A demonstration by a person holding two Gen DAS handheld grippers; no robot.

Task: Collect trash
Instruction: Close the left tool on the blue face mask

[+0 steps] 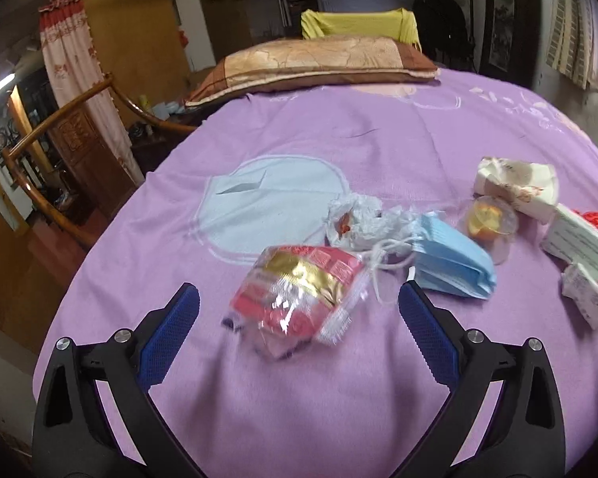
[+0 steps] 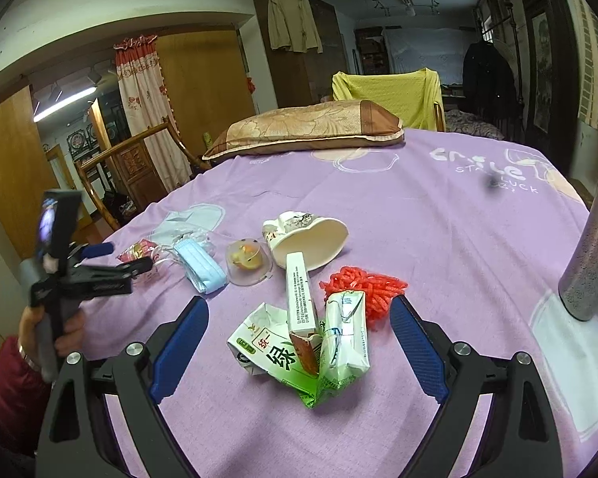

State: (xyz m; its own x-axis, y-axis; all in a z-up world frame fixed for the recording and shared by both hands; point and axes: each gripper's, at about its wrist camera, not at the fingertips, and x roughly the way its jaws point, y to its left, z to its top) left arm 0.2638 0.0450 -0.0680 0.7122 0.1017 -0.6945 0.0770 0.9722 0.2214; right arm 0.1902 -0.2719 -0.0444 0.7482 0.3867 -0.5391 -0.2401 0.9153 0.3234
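Note:
Trash lies on a purple bedsheet. My left gripper is open around a red and gold snack wrapper, not closed on it. Beyond lie a crumpled white plastic bag, blue face masks, a clear cup with orange scraps and a crushed paper cup. My right gripper is open around crushed green drink cartons and a white box, with red netting behind. The left gripper also shows at the left of the right wrist view.
A brown pillow lies at the head of the bed, with a yellow-draped chair behind. A metal cylinder stands on the sheet at right. A wooden rail and a curtain are left of the bed.

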